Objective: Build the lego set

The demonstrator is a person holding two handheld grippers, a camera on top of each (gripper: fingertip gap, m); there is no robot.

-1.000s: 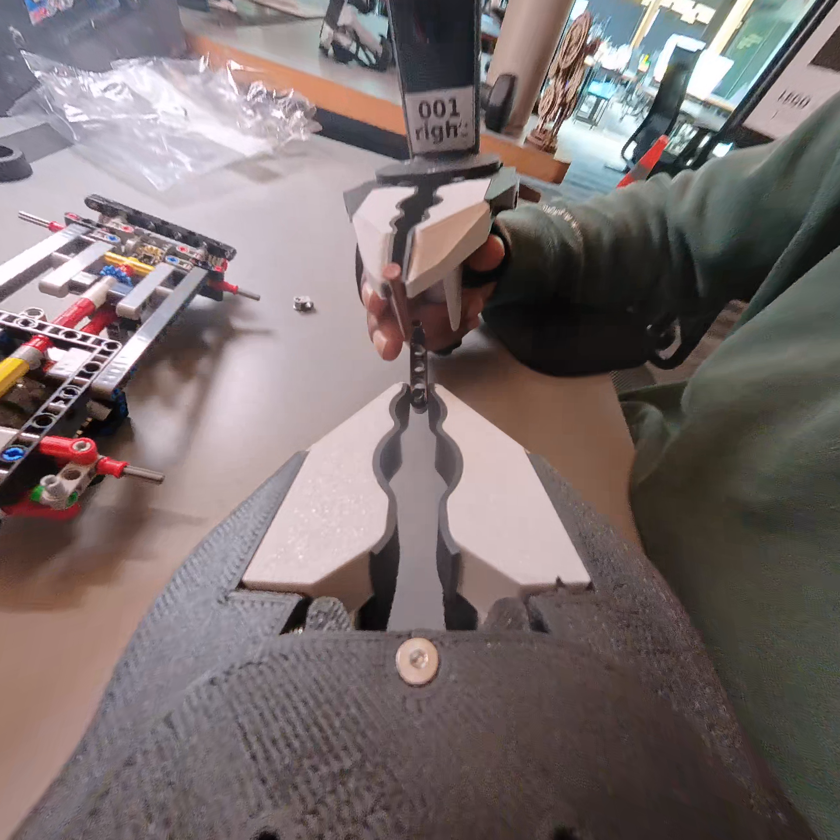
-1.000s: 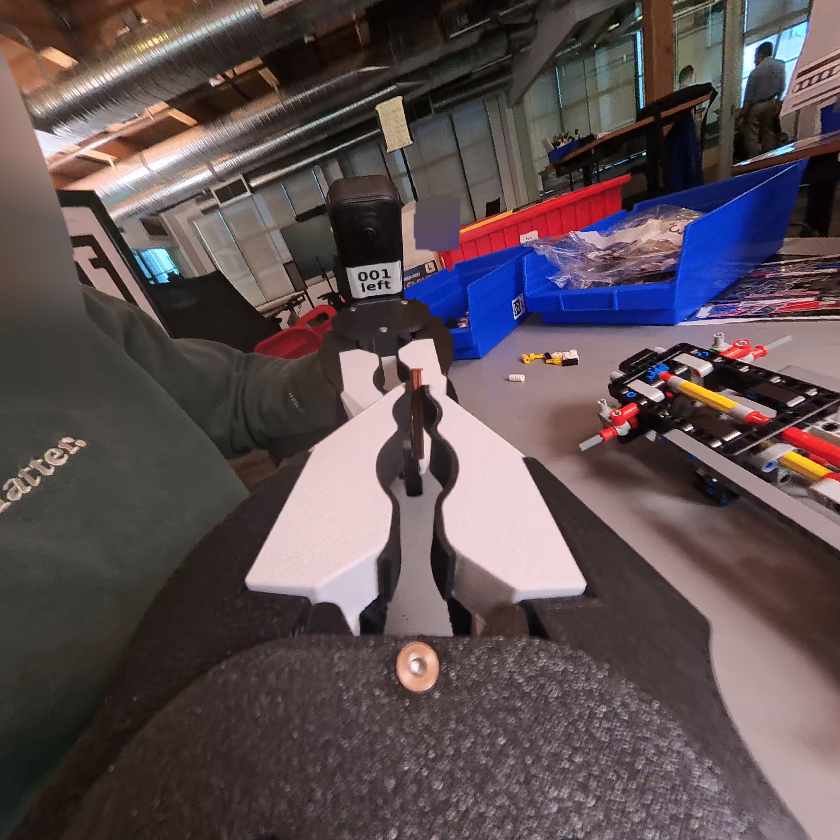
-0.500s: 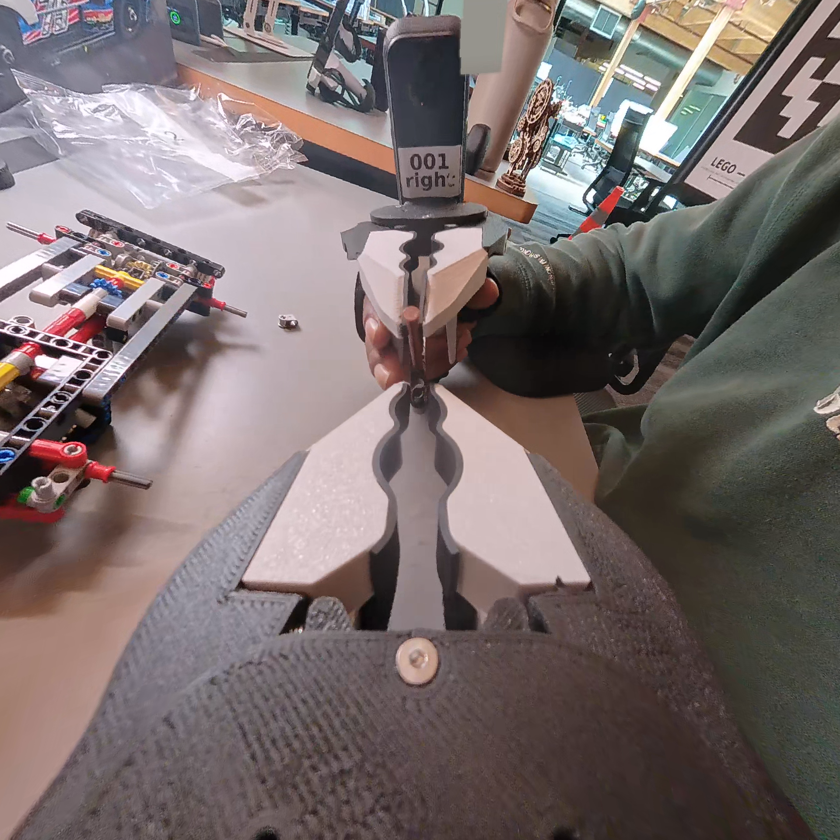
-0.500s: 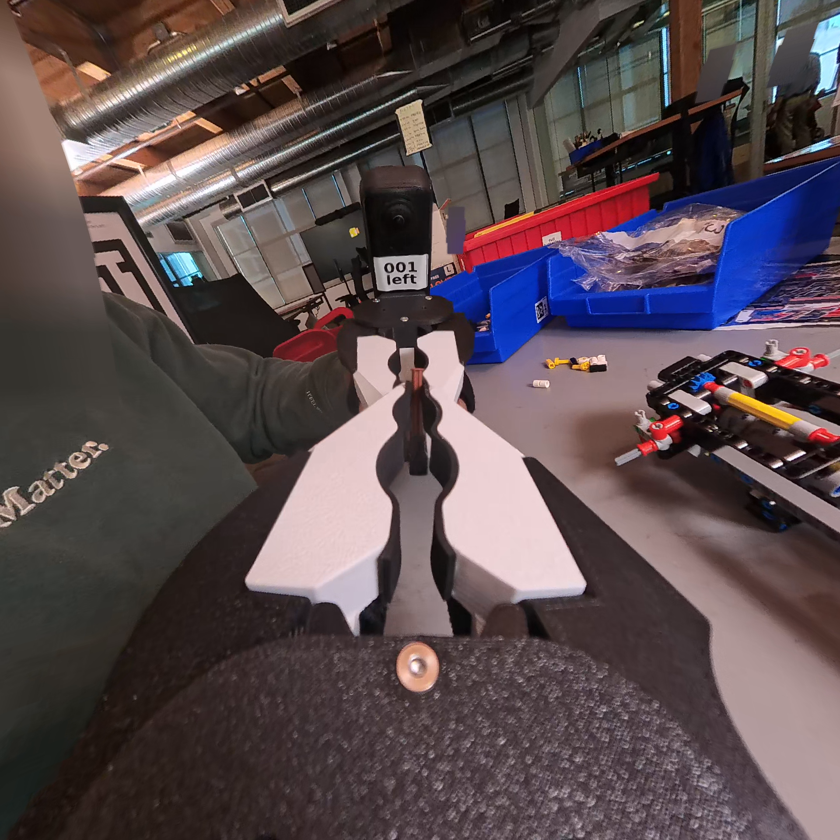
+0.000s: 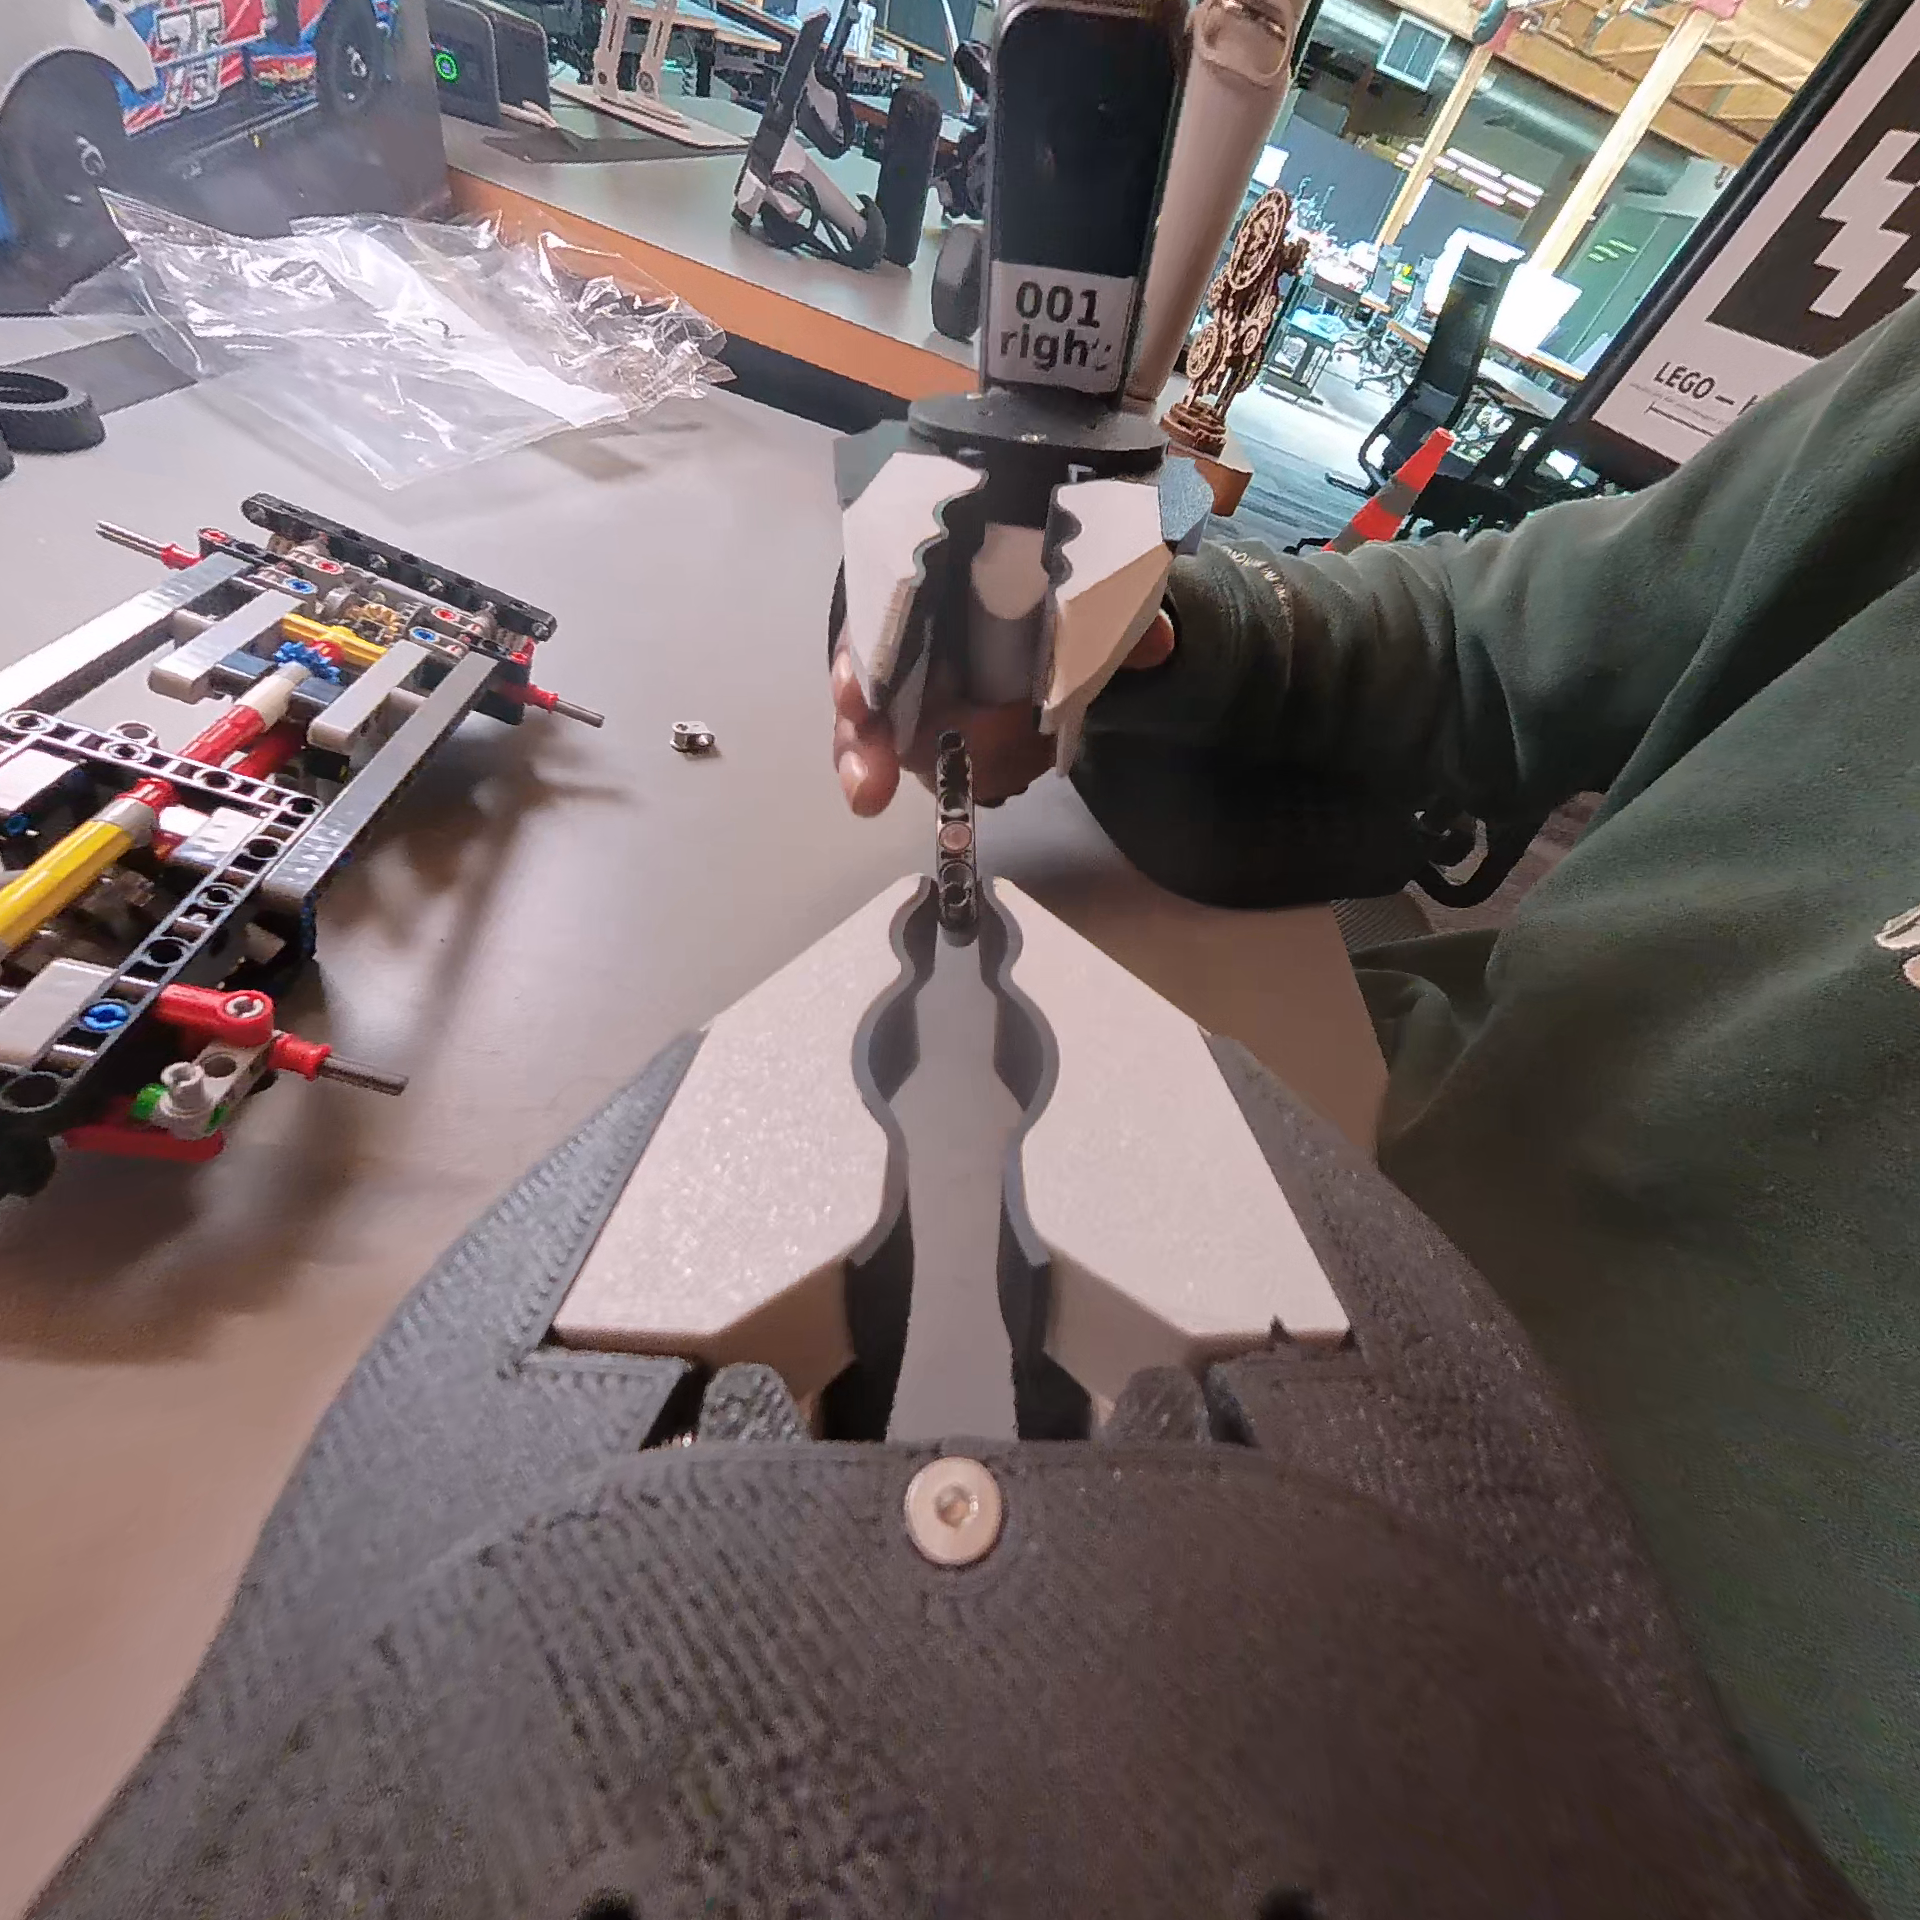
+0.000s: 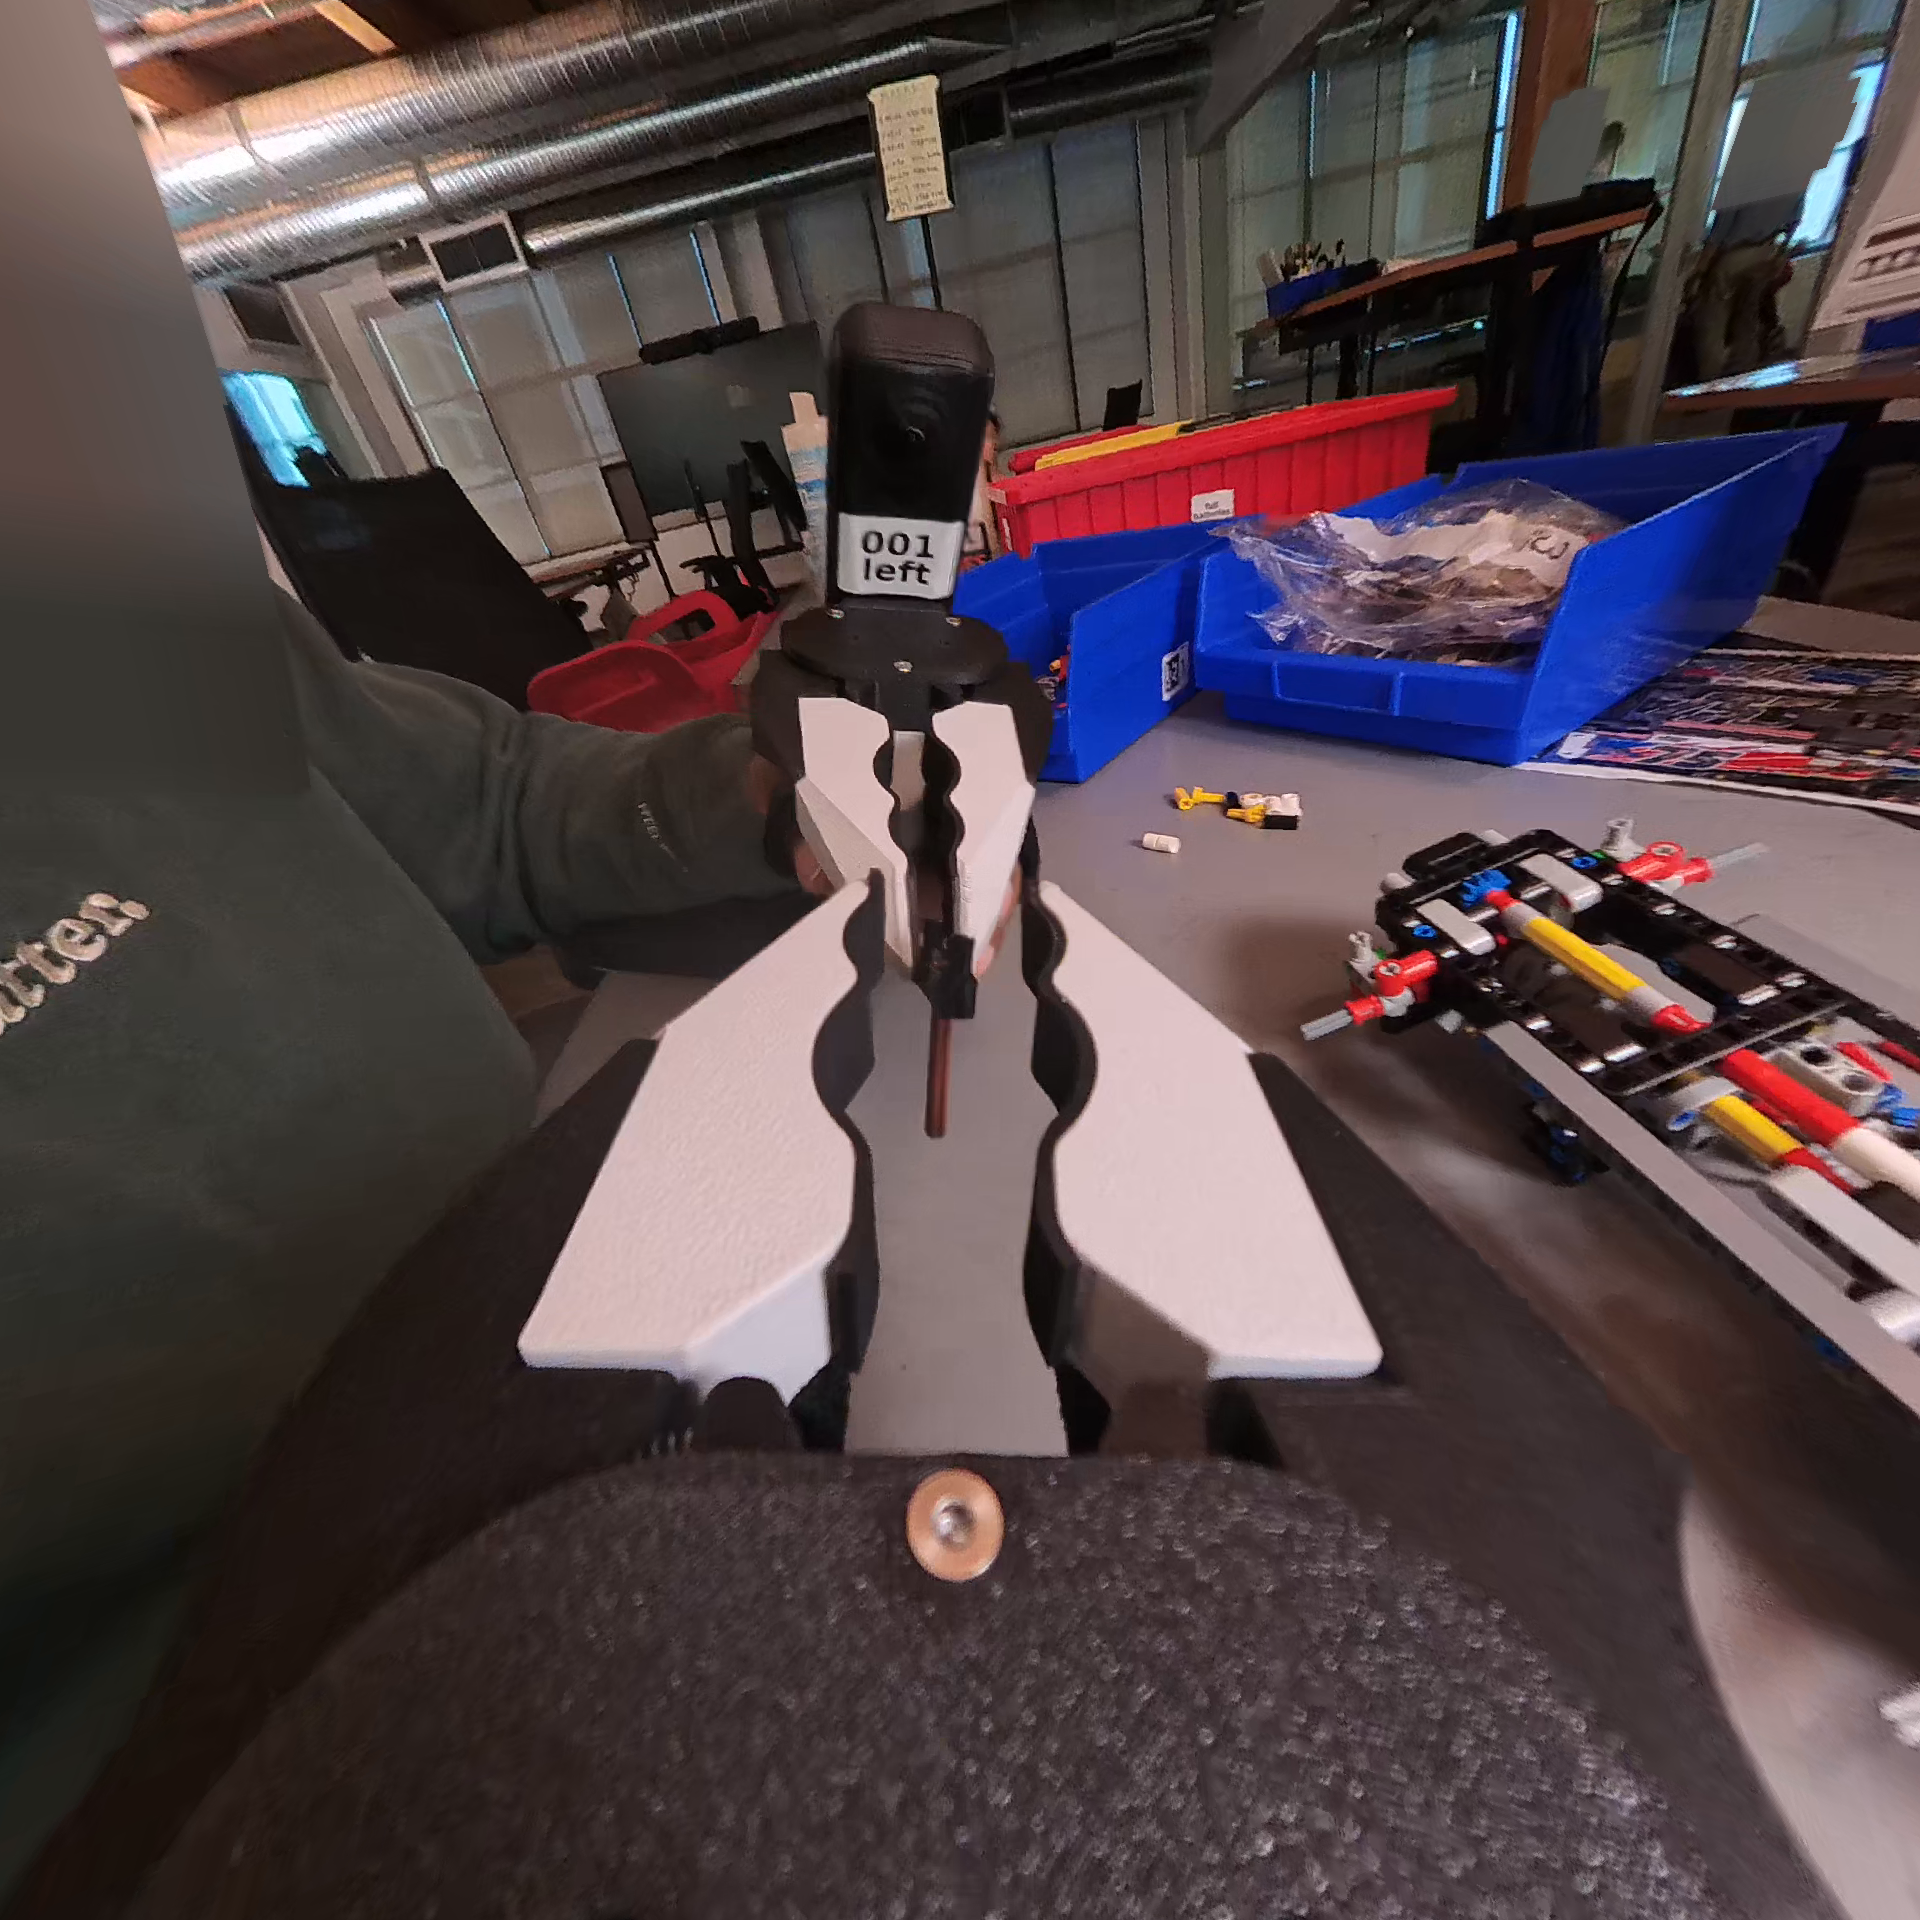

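My left gripper [image 5: 956, 899] is shut on a short black holed beam [image 5: 954, 831] and holds it upright above the table. A brown axle [image 6: 937, 1070] sits through the beam [image 6: 951, 966] and points toward my right gripper. My right gripper [image 6: 956, 899] is open, its fingers on either side of the axle without touching it. In the left wrist view the right gripper [image 5: 977, 732] faces me with its jaws spread just behind the beam. The left gripper also shows in the right wrist view [image 6: 935, 935]. The part-built chassis [image 5: 208, 779] lies on the table, also in the right wrist view [image 6: 1662, 1018].
A clear plastic bag [image 5: 395, 322] and a black tyre [image 5: 42, 410] lie at the back left. A small grey piece [image 5: 691, 736] lies near the chassis. Blue bins [image 6: 1507, 644], a red bin [image 6: 1226, 468], loose small pieces [image 6: 1236, 805] and a printed booklet [image 6: 1766, 727] lie beyond. Green sleeves flank both grippers. Only a small space, under 4 cm, lies between the two pairs of fingers.
My right gripper was shut on the brown axle and has opened and let it go. The axle stays in the black beam held by my left gripper. Both grippers have lifted slightly.
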